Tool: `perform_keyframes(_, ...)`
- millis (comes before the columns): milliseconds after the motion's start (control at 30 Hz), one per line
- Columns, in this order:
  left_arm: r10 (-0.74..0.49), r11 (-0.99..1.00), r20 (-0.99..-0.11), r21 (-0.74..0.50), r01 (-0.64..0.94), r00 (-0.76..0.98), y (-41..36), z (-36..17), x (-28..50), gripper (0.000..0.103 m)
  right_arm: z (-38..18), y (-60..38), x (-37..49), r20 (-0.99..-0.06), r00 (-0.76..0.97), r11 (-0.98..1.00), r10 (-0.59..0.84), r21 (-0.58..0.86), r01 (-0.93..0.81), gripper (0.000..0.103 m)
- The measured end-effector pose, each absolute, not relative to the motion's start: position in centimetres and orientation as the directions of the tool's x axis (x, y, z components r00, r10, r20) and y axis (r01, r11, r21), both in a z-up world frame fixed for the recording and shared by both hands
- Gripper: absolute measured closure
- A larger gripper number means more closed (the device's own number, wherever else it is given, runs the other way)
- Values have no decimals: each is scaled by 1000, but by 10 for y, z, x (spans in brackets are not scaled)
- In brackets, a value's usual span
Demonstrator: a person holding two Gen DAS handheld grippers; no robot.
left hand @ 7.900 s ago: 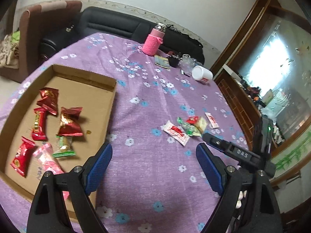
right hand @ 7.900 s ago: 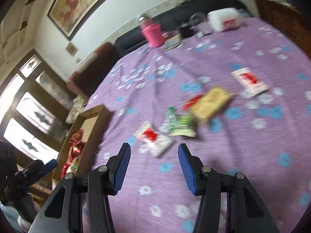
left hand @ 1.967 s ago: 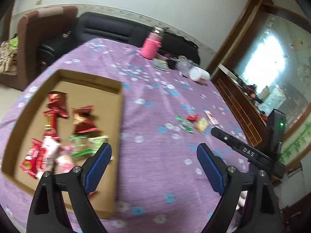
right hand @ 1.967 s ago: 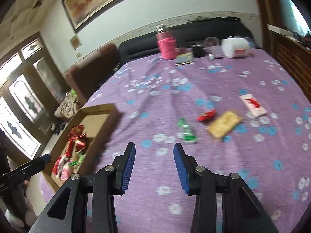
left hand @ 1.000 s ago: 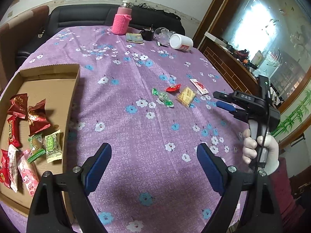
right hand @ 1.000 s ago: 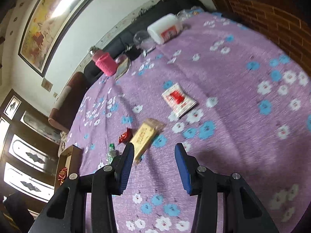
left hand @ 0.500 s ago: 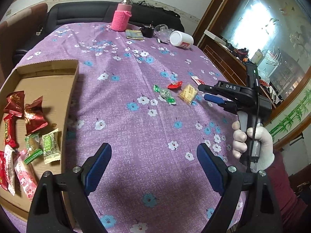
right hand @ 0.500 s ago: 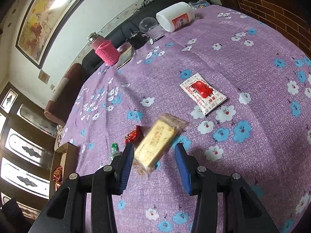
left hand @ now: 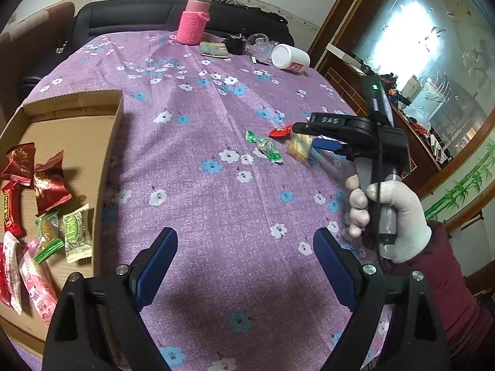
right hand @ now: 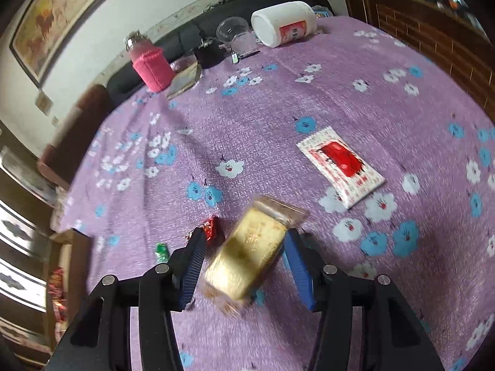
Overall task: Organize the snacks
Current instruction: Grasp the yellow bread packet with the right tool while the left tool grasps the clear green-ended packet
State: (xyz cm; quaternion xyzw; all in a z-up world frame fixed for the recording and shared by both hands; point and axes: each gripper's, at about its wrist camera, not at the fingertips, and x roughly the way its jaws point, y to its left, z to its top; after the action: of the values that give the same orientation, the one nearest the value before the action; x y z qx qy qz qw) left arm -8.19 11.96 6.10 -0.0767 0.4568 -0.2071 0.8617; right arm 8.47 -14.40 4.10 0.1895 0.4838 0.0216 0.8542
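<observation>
A golden-yellow snack bar (right hand: 250,253) lies on the purple flowered tablecloth between the open fingers of my right gripper (right hand: 244,241), which straddles it without closing. It also shows in the left wrist view (left hand: 299,147) beside the right gripper (left hand: 312,137). A small red candy (right hand: 209,228) and a green candy (left hand: 264,147) lie left of it. A white-and-red packet (right hand: 340,165) lies to the right. The cardboard tray (left hand: 92,142) holds several snacks at the left. My left gripper (left hand: 244,250) is open and empty above the near cloth.
A pink sleeved bottle (left hand: 193,23), a white jar on its side (left hand: 290,58), a clear cup (right hand: 232,32) and a small book (left hand: 213,51) stand at the table's far end. A dark sofa (left hand: 123,15) is behind. A wooden cabinet is to the right.
My right gripper has dropped closer to the table and moved forward, so the yellow snack bar now lies between its fingers. The left gripper has stayed about where it was.
</observation>
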Motion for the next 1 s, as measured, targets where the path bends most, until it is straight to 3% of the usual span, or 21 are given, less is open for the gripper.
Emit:
perform_keyframes(133,-408,911,-756,-304,278,511,120,64,-79,14,41,-123,87,-844,526,972,106,201,125,47)
perform_keyframes(200,-403,913,-753,-295,282,519,118,67,-78,14,40,-121,84,-844,532,979,75,165,123,61)
perform_keyframes(300,-402,913,-746,-281,297,530,112,71,-75,14,40,-129,75,-837,539,974,97,192,123,70)
perform_keyframes(700,-435,889,-731,-256,379,526,42,67,-22,23,30,-189,35,-723,645,892,248,430,140,71)
perform_keyframes(833,-414,895,-748,-231,381,519,18,54,6,31,29,-192,32,-709,650,877,273,462,135,71)
perform_keyframes(1000,-369,912,-777,-199,358,509,4,37,32,31,34,-190,28,-692,663,874,286,471,115,71)
